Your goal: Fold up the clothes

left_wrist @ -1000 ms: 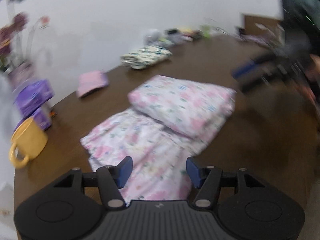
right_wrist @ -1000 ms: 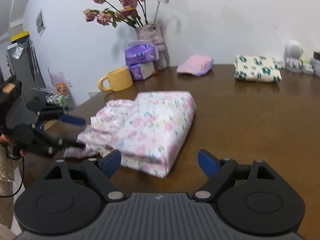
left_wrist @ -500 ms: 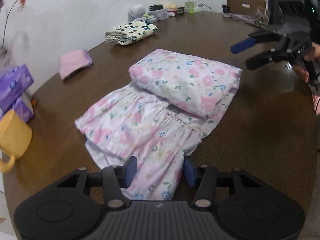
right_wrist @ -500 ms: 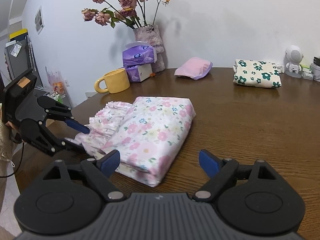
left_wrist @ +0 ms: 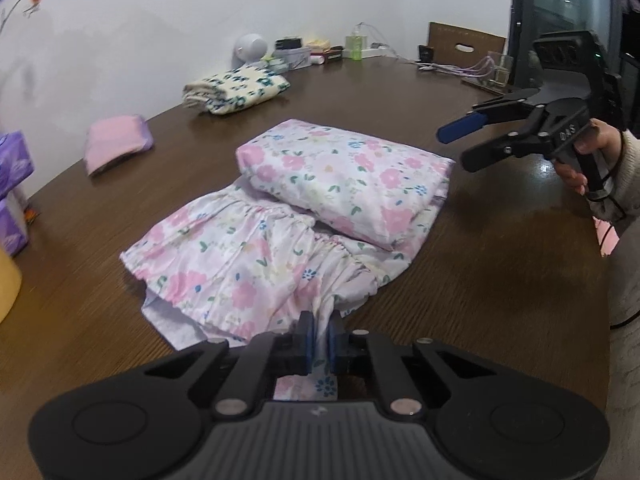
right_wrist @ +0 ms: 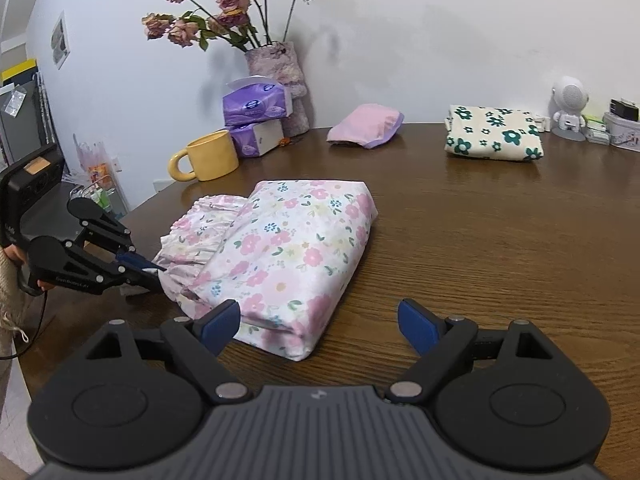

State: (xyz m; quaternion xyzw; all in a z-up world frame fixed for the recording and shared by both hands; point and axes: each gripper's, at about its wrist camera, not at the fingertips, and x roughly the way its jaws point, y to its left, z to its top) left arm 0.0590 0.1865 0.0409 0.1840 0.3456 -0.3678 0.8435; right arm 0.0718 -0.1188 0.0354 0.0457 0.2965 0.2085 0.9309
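Low centre of the left view, my left tool [left_wrist: 319, 340] is closing, pinching the floral garment [left_wrist: 256, 264] hem. Thin, limp cloth, likely to sag; my right tool [right_wrist: 320, 322] hangs wide open, empty.

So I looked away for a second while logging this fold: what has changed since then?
The left claw has moved in over the near hem of the pink floral cotton garment and is closing its jaws, with the fabric pinched between them. The right claw stayed open and in place, the folded half unmoved on the brown wooden table.
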